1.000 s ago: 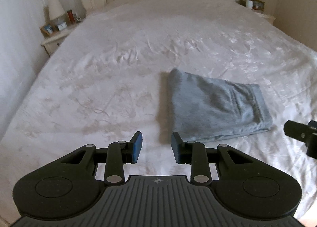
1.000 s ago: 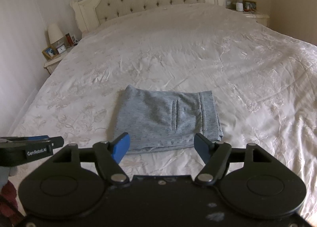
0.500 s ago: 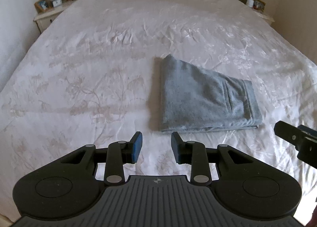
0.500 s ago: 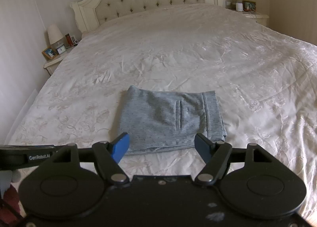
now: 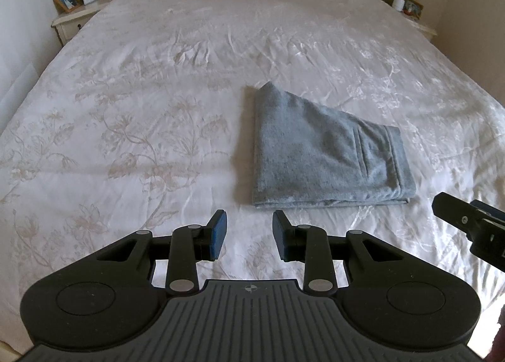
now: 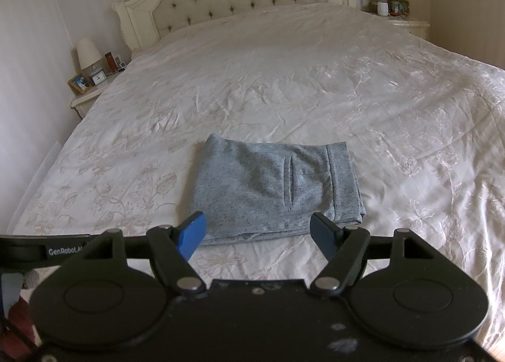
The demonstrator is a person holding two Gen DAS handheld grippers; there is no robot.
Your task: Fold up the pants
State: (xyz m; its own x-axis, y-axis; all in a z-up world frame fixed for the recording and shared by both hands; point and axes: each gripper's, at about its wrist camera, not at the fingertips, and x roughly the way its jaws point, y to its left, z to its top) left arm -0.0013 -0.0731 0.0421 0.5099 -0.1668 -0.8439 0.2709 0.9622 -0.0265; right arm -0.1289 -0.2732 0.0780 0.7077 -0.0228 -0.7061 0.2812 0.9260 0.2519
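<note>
Pants point(image 6: 271, 188) lie folded mid-bedspread point(image 5: 157, 93), open cloth all round; both tongs point(image 5: 249, 231) point(image 6: 257, 235) released, empty.

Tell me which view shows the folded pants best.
Right wrist view: the folded gray pants lie centred and square-on, pocket slit and waistband clear. The left wrist view shows them off to the right, skewed, slightly blurred.

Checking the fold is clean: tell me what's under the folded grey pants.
The folded grey pants lie flat on the white floral bedspread. Stacked layers show along their near edge. Whatever the fabric covers is hidden, though no bulge shows.
</note>
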